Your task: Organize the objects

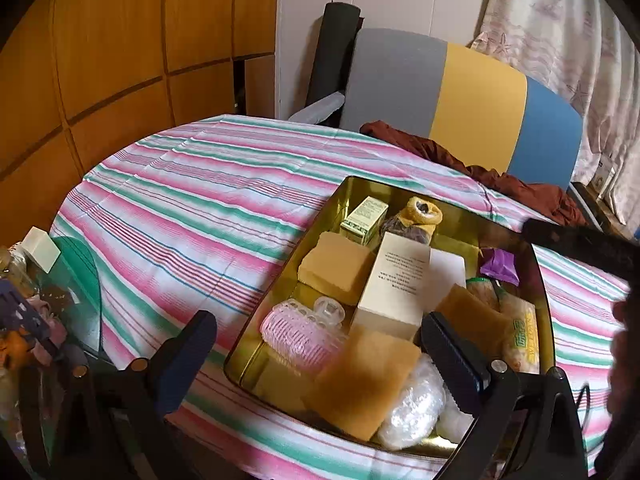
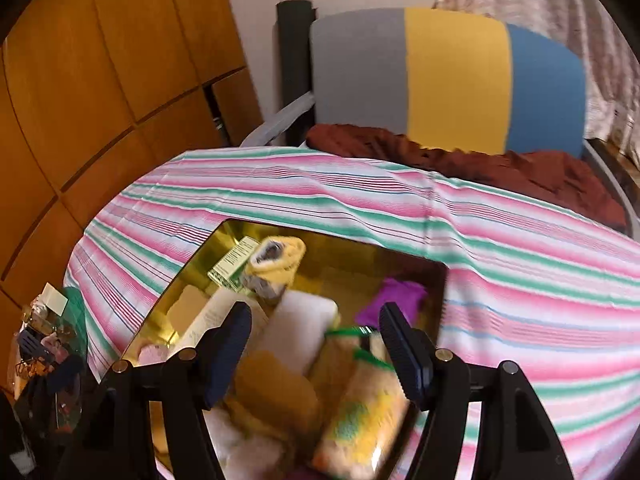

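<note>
A: What did the left wrist view show?
B: The left gripper (image 1: 320,344) hung with jaws spread, empty, over a gold tin (image 1: 280,308) crowded with a pink roller (image 1: 300,336), tan sponges (image 1: 336,268) and a cream box (image 1: 396,284) on a striped cloth (image 1: 180,200).

A: And the right wrist view?
B: The right gripper (image 2: 316,344) was parted, nothing between its jaws, above a blurred snack packet (image 2: 368,412); a purple pouch (image 2: 394,298) lay beyond.
</note>
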